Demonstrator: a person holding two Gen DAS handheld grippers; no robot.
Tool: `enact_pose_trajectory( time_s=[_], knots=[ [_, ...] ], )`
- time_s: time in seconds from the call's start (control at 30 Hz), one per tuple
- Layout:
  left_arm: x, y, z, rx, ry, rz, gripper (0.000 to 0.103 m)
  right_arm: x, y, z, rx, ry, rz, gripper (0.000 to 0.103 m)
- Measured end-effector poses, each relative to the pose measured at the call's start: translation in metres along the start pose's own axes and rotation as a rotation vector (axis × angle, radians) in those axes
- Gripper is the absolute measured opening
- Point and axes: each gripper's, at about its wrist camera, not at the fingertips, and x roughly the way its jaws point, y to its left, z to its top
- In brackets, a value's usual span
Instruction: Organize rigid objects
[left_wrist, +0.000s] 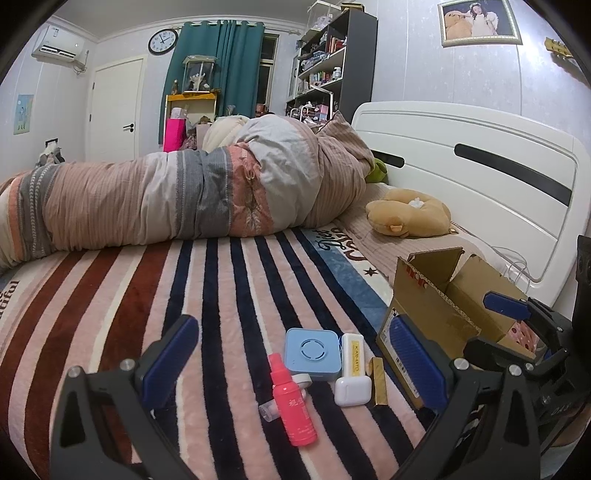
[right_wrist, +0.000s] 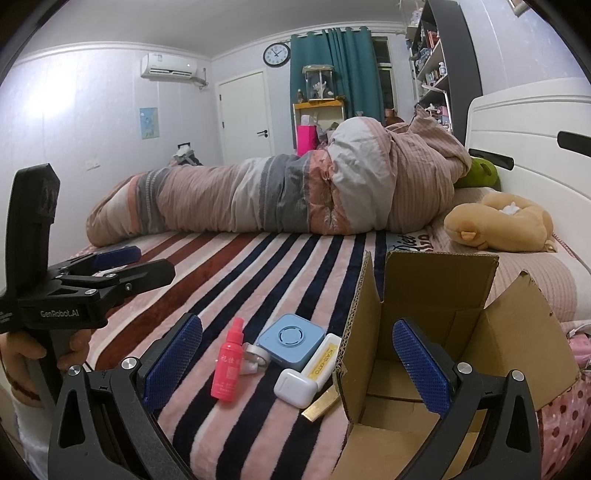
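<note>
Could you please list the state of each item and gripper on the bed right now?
Left gripper: open, holding nothing.
Right gripper: open, holding nothing.
Cardboard box: flaps open, nothing visible inside.
Pink spray bottle: lying down, cap on.
Blue square case: flat, closed.
White earbud case: lid shut.
White tube: lying beside the blue case.
Gold bar: lying flat by the box.

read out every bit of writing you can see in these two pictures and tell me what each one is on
"KAR-KATO", hard to make out, on the white tube.
"GenRobot.AI" on the left gripper, seen from the right wrist.
"tiful", a cut-off word, on the striped blanket at its left edge.
Cursive lettering on the blanket near the stuffed toy: not readable.
Pink bottle: characters too blurred.
Cardboard box label: too small.
Wall clock: numerals too small.
</note>
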Motion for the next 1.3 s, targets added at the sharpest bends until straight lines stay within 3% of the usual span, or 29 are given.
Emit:
enact_pose_trajectory(
  time_s=[0.97, 1.3],
  knots=[
    [0.003, 0.002, -0.007, 0.02, 0.008, -0.009, 0.102, 0.001, 0.0, -0.001, 0.003, 0.003, 0.0, 0.103],
    [-0.001, 0.003, -0.007, 0.018, 0.007, -0.018, 0.102, -0.006, 0.01, -0.002, -0.024, -0.047, -0.02, 0.101]
  ],
)
